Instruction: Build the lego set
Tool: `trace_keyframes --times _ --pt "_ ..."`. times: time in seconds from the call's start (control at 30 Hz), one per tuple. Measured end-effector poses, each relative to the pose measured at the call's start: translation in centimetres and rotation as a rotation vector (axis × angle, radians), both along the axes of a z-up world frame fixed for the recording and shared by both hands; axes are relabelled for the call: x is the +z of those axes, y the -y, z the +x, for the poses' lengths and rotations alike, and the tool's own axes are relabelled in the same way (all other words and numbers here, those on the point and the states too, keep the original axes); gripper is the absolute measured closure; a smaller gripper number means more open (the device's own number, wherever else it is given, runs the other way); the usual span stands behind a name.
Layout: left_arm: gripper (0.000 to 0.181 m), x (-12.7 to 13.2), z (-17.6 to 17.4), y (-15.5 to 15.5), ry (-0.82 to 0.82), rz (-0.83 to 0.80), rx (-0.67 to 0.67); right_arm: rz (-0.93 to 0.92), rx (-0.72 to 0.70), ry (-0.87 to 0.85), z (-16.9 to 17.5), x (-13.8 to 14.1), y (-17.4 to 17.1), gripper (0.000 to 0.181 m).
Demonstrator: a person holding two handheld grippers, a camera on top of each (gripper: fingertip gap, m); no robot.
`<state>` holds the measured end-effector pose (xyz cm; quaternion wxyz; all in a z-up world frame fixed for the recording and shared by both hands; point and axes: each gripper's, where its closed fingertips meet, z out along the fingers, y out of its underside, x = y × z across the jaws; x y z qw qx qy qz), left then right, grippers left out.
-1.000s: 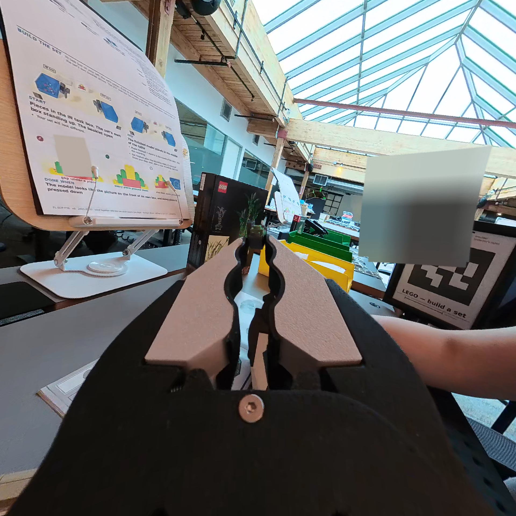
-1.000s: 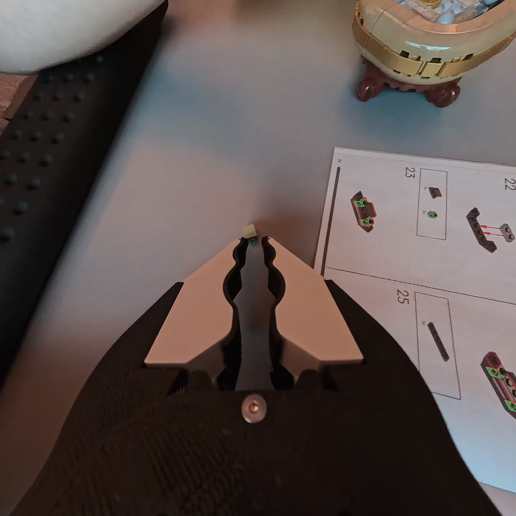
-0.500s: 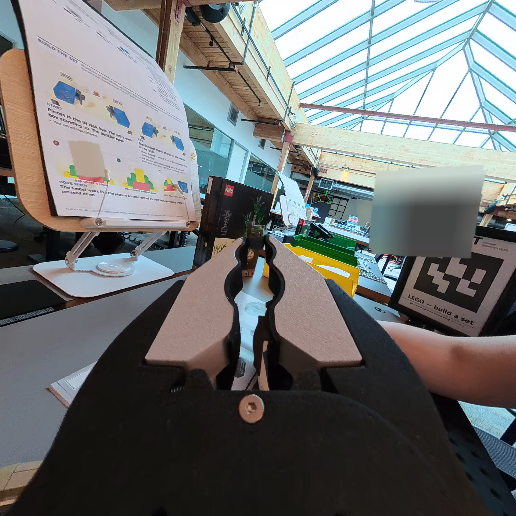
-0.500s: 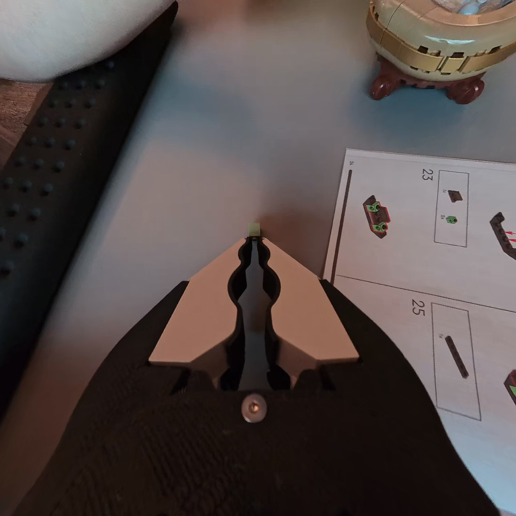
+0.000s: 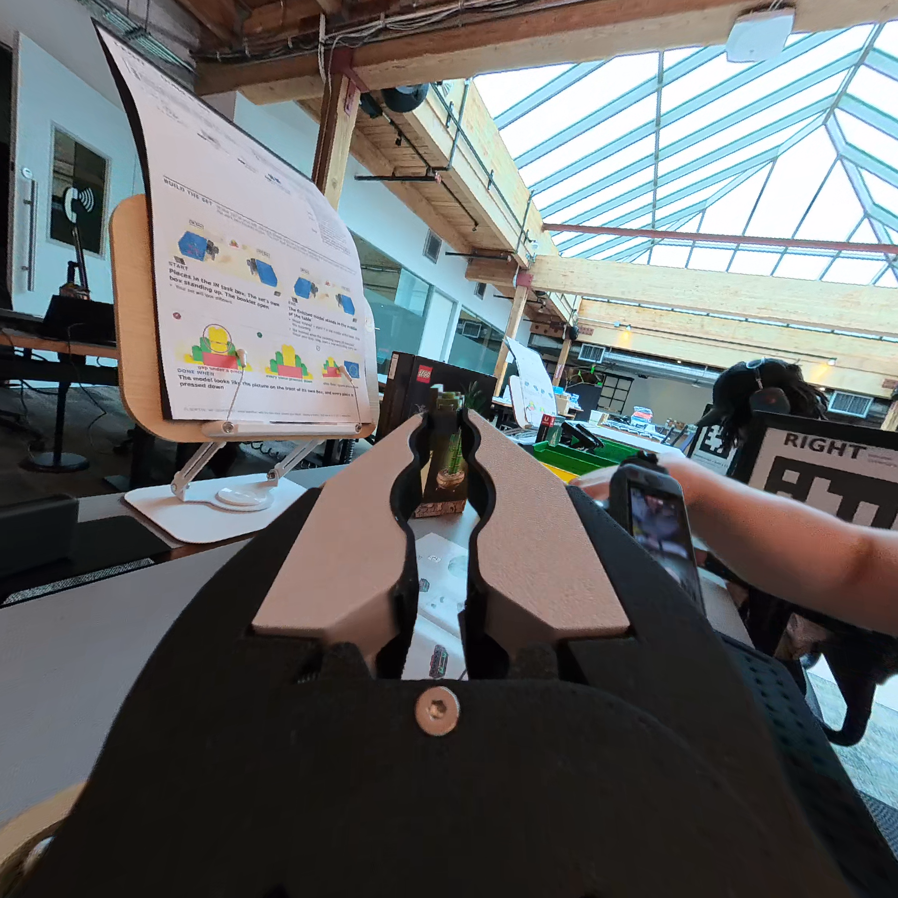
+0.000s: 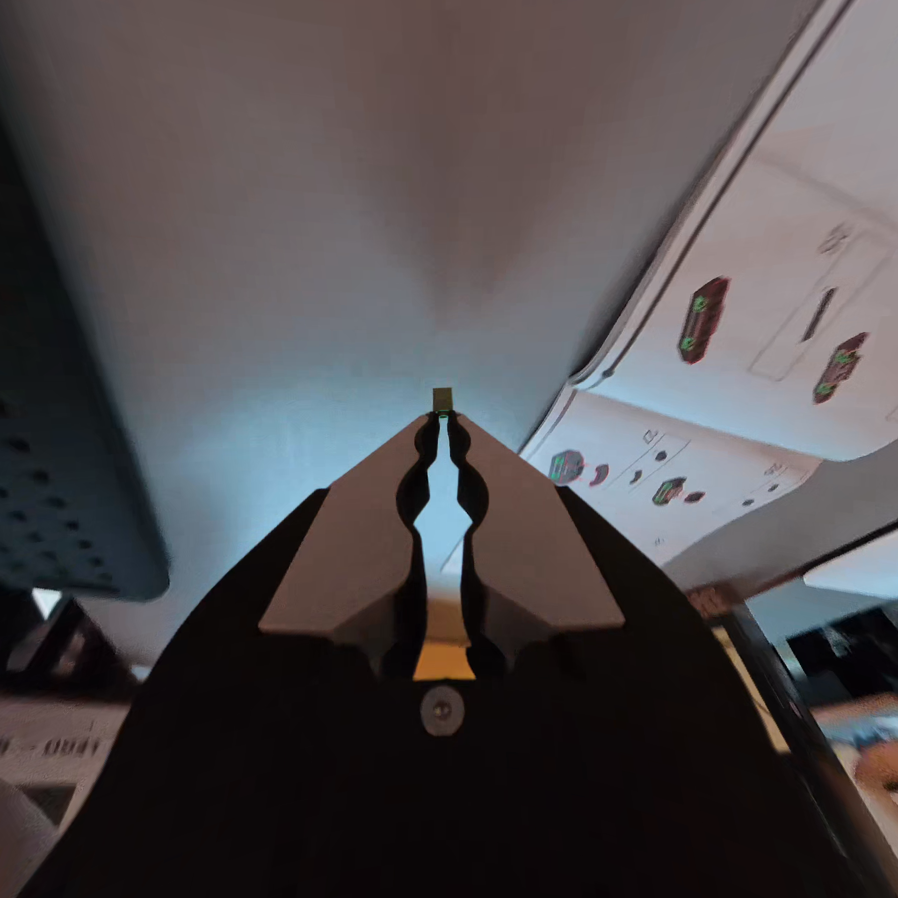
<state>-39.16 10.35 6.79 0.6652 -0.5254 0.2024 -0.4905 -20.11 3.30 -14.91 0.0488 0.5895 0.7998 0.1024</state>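
Observation:
My left gripper (image 5: 446, 413) is shut on a small olive-green Lego stack (image 5: 448, 402) and holds it up above the grey table. My right gripper (image 6: 443, 416) is shut on a tiny pale-green Lego piece (image 6: 443, 399) that sticks out past its tips, over the bare grey table (image 6: 340, 243). The open instruction booklet (image 6: 758, 272) lies to the right of that piece. The booklet also shows between my left fingers in the left wrist view (image 5: 440, 578). The right gripper's body (image 5: 653, 525), with the hand and forearm that hold it, shows at the right of the left wrist view.
A sheet on a wooden stand (image 5: 252, 311) is at the back left. The dark Lego box (image 5: 418, 384) stands behind my left tips. Yellow and green bins (image 5: 573, 457) and a marker sign (image 5: 826, 481) are at the right. A black studded mat (image 6: 58, 437) lies left of the right gripper. The gap from one gripper's tips to the other's is roughly 30 cm.
The right gripper has swung and tilted with the pale-green piece still in it, and the tan pot model has left its view. The left gripper turned, and the right hand came into its view.

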Motion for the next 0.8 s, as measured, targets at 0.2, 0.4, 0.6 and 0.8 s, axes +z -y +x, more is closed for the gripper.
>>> trace_keyframes --times 0.2,0.4,0.6,0.8 --pt "0.171 -0.6 0.0 -0.3 -0.031 -0.009 0.018 0.036 0.031 0.229 1.5 -1.0 0.3 0.178" --pt "0.172 -0.7 -0.1 -0.5 -0.019 -0.023 0.008 0.037 0.027 0.309 1.7 -1.6 0.7 0.177" --pt "0.172 -0.1 -0.4 -0.1 0.005 -0.014 -0.004 0.041 0.011 0.318 1.7 -1.7 1.1 0.170" --pt "0.171 0.4 -0.8 0.2 0.030 -0.005 -0.005 -0.009 -0.100 0.039 0.9 -0.5 1.8 0.161"
